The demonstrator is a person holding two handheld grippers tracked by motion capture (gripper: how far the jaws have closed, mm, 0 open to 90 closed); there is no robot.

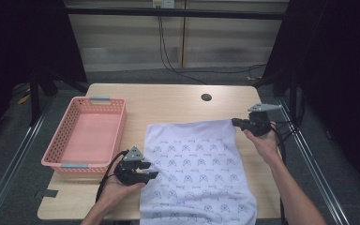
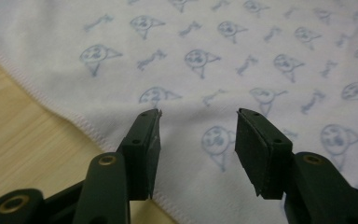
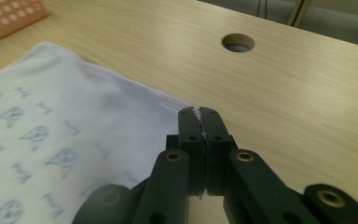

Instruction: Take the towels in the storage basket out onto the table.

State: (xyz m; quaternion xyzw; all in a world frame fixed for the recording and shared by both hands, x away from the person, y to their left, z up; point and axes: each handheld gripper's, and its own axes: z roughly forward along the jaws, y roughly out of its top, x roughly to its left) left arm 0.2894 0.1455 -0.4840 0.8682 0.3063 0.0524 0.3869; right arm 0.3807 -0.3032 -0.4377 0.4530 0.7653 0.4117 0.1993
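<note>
We see the white patterned cloth (image 1: 198, 171) flat on the counter (image 1: 168, 105), right of the pink basket (image 1: 86, 133). Right gripper (image 3: 199, 112) pinches the cloth's far right corner, jaws pressed together. Left gripper (image 2: 198, 116) spread over the cloth's left hem, gripping nothing

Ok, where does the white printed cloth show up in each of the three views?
High view: the white printed cloth covers the near right part of the table, beside the pink basket.
Left gripper view: it spreads across the top and right, its hemmed edge running under the open jaws.
Right gripper view: it lies at left, its corner pinched in the shut jaws.
Shared landmark: the cloth's stitched hem.
</note>
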